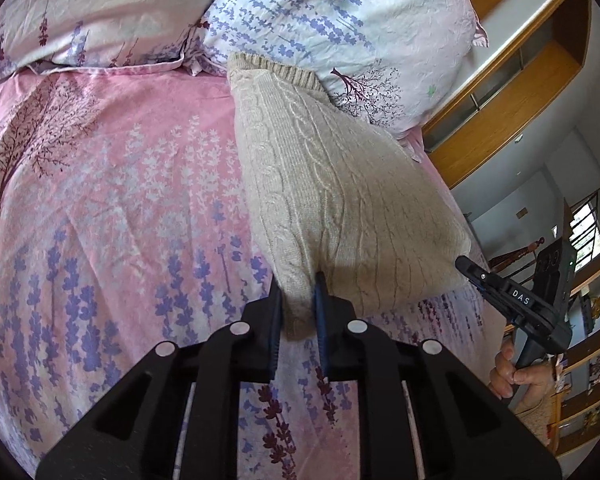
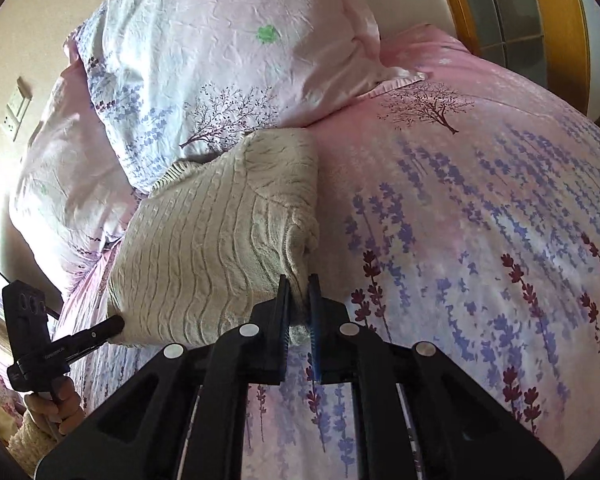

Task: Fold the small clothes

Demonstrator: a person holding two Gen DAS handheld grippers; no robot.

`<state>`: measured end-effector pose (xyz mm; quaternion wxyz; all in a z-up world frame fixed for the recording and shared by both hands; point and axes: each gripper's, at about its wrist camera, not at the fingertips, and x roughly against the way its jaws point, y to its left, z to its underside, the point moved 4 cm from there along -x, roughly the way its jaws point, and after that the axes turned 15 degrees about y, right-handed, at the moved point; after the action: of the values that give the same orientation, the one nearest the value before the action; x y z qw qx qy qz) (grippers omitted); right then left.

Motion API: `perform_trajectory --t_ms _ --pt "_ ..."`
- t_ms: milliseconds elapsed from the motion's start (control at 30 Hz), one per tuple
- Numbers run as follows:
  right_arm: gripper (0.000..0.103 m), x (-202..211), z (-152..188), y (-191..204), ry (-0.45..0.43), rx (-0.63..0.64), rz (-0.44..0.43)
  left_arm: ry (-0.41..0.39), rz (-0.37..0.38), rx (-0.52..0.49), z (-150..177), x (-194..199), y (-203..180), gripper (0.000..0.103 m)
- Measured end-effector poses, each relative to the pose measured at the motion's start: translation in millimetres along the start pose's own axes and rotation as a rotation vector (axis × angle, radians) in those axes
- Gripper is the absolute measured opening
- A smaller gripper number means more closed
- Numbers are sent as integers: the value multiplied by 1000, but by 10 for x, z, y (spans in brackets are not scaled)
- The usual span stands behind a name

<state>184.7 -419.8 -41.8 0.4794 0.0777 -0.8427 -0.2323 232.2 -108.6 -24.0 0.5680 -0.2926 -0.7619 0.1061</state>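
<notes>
A cream cable-knit sweater (image 1: 331, 200) is seen on a pink bedsheet (image 1: 120, 208) printed with purple flowers and dark trees. One near corner of the sweater is clamped between the blue pads of the left gripper (image 1: 298, 312). The other near corner is met by the tip of the right gripper (image 1: 465, 264), which is held by a hand (image 1: 515, 372) at the right edge; its jaws cannot be made out. The far ribbed edge of the sweater is lying against a flowered pillow (image 1: 339, 20).
</notes>
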Motion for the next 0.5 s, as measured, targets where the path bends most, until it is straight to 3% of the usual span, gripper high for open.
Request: perform_trajectory --t_ms 400,500 --pt "10 -46 30 -89 18 -44 -43 -17 -86 -39 -11 -38 -21 18" --pt "19 -22 17 -106 25 -59 -48 -16 -89 -18 11 -12 14 28"
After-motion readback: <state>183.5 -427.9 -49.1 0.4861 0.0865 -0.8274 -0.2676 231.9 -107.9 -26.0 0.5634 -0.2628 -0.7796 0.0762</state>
